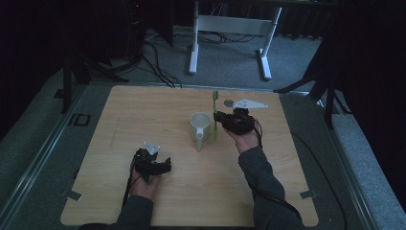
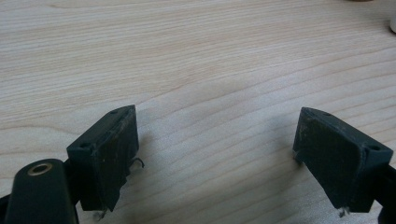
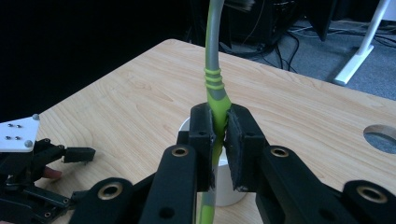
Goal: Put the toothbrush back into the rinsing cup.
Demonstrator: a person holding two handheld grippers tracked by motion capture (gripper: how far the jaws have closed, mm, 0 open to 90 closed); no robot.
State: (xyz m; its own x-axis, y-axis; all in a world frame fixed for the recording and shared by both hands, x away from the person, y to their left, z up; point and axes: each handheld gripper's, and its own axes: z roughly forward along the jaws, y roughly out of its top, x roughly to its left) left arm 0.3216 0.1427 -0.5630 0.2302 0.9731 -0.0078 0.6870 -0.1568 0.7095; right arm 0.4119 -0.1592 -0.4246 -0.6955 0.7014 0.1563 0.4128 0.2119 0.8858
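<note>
Right claw (image 3: 219, 140) pinches the toothbrush (image 3: 215, 93) upright beside the mug (image 1: 200, 125); centre it over the rim first. Left claw (image 2: 215, 154) rests spread on the bench (image 1: 143, 110).

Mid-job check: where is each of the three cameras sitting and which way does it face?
High view: above the person's side, looking forward and down on the table; both forearms, left hand-held gripper, right hand-held gripper with a green toothbrush beside the white mug.
Left gripper view: rides the left hand-held gripper, facing down at bare wood; jaws apart.
Right gripper view: rides the right hand-held gripper, facing across the table; jaws clamp the toothbrush above the mug.
Shared: high and right gripper views both show toothbrush, mug and left hand-held gripper.
</note>
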